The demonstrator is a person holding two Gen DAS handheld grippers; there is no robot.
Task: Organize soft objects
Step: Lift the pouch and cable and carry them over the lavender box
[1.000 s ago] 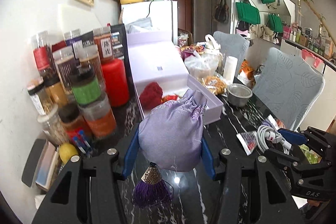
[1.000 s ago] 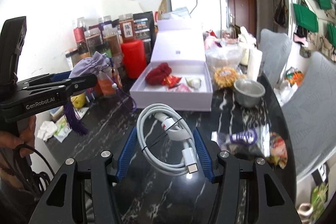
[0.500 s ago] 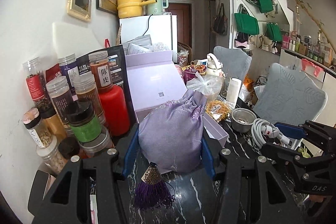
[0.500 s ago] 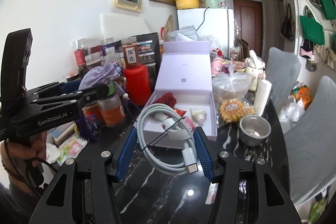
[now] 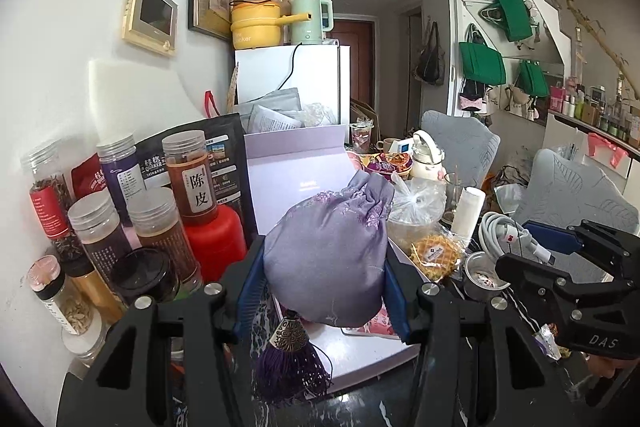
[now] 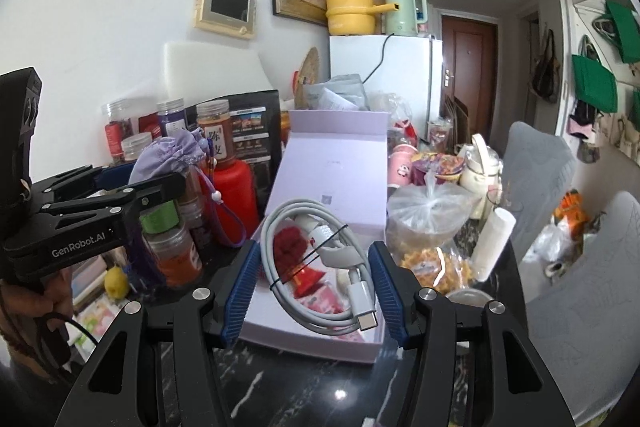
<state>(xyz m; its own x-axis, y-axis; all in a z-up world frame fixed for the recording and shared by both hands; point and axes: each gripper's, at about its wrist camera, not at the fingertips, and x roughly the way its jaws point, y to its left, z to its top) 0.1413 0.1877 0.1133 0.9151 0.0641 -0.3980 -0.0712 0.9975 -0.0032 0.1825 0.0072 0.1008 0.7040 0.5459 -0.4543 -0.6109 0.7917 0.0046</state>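
Left gripper (image 5: pixel 324 283) clamped on a purple drawstring pouch (image 5: pixel 328 255), raised over the near edge of the open lilac gift box (image 5: pixel 360 347), dark tassel (image 5: pixel 290 367) dangling below. Right gripper (image 6: pixel 312 287) closed around a coiled white charging cable (image 6: pixel 320 267), likewise held above the box (image 6: pixel 316 339), its lid (image 6: pixel 332 163) propped upright behind. Inside the box, beneath the cable: a red knitted item (image 6: pixel 286 247) and other small red and pink pieces, partly hidden. Crowding the bench (image 6: pixel 320 387) to the left: a row of spice jars (image 5: pixel 120 227) and a red canister (image 5: pixel 216 243), just beside the box wall. To the right: a tied plastic bag (image 6: pixel 424 207), a packet of waffle snacks (image 5: pixel 434 255), a small steel bowl (image 5: pixel 480 273) and a white paper roll (image 6: pixel 494 243). Behind everything, a white fridge (image 6: pixel 384 75) topped with a yellow pot (image 6: pixel 348 13) and a green kettle (image 6: pixel 402 11).
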